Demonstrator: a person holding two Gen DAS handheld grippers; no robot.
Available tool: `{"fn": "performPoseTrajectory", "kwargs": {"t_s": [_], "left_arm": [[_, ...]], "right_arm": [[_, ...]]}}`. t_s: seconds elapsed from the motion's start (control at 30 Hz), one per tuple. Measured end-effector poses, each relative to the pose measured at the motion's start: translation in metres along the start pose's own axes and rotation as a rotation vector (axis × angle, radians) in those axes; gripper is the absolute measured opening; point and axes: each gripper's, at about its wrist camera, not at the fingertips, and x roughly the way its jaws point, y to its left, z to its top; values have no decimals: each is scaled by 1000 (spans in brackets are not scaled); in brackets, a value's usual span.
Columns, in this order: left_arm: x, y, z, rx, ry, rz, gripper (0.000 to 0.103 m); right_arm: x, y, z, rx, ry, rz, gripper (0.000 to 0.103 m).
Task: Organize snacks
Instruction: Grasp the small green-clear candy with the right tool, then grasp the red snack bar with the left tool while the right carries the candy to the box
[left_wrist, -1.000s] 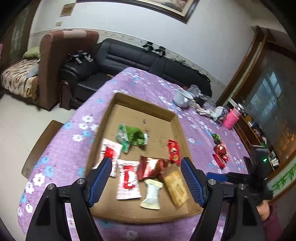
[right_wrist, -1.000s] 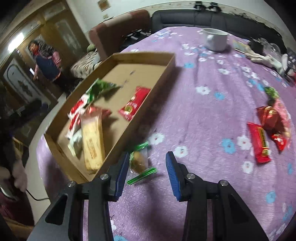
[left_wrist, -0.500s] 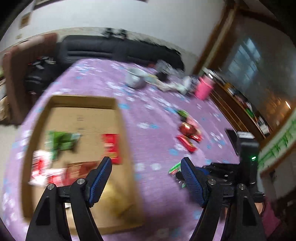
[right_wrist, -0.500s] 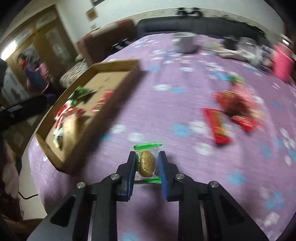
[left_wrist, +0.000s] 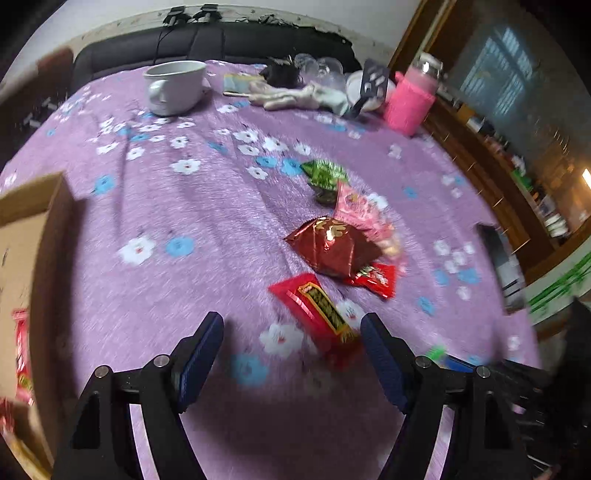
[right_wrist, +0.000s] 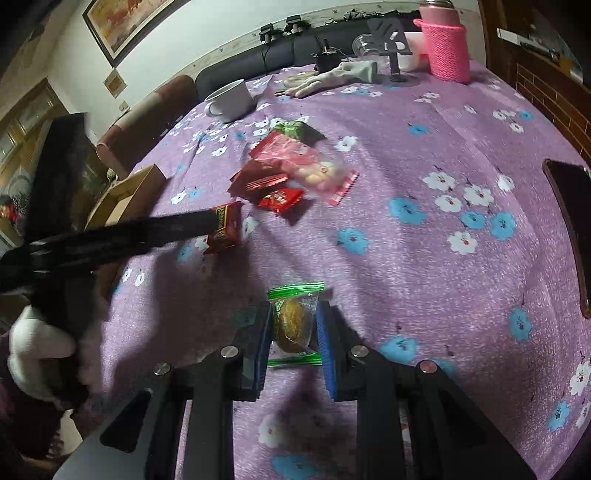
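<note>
Left wrist view: cardboard box (left_wrist: 33, 229) holds a red packet (left_wrist: 21, 350).

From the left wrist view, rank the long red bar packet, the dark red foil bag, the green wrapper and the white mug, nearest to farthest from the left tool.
1. Long red bar packet, just ahead of the left tool, toward its right finger.
2. Dark red foil bag, right of centre.
3. Green wrapper, behind the bag.
4. White mug, far left.
</note>
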Motion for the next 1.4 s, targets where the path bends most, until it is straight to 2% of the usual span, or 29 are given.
{"fn": "performPoseTrajectory", "kwargs": {"t_s": [0.07, 0.1, 0.13, 0.17, 0.23, 0.37, 0.57, 0.67, 0.8, 0.97, 1.07, 1.2, 1.4], "left_arm": [[9, -15, 0, 88, -24, 92, 66], [12, -23, -2, 144, -35, 138, 51], [12, -28, -5, 186, -45, 157, 31], [11, -31, -6, 212, -51, 134, 19], [7, -33, -9, 224, -44, 133, 19], [-13, -22, -14, 181, -58, 70, 19], [-86, 30, -18, 78, -155, -3, 19], [-122, 70, -21, 22, -208, 20, 19], [-157, 136, -25, -57, -253, 118, 19], [-157, 207, -22, -153, -221, 174, 19], [-147, 240, -20, -207, -199, 183, 19], [-132, 260, -15, -244, -176, 168, 20], [-117, 273, -12, -270, -156, 133, 21]], "right_arm": [[0, -1, 0, -1, -2, 6, 23], [0, -1, 0, -3, -3, 8, 23], [0, 0, 0, -5, -5, 9, 23], [0, 0, 0, -5, -7, 11, 23], [0, 2, 1, -1, -12, 14, 23], [-5, 13, 2, -9, -21, 17, 23], [-13, 58, 15, -76, -34, 46, 23], [-9, 92, 27, -121, -29, 81, 23], [6, 150, 42, -197, -13, 132, 23], [41, 215, 63, -249, 43, 195, 23], [66, 247, 76, -275, 74, 196, 23], [98, 276, 88, -303, 106, 185, 23], [135, 287, 95, -279, 131, 151, 24]]}}
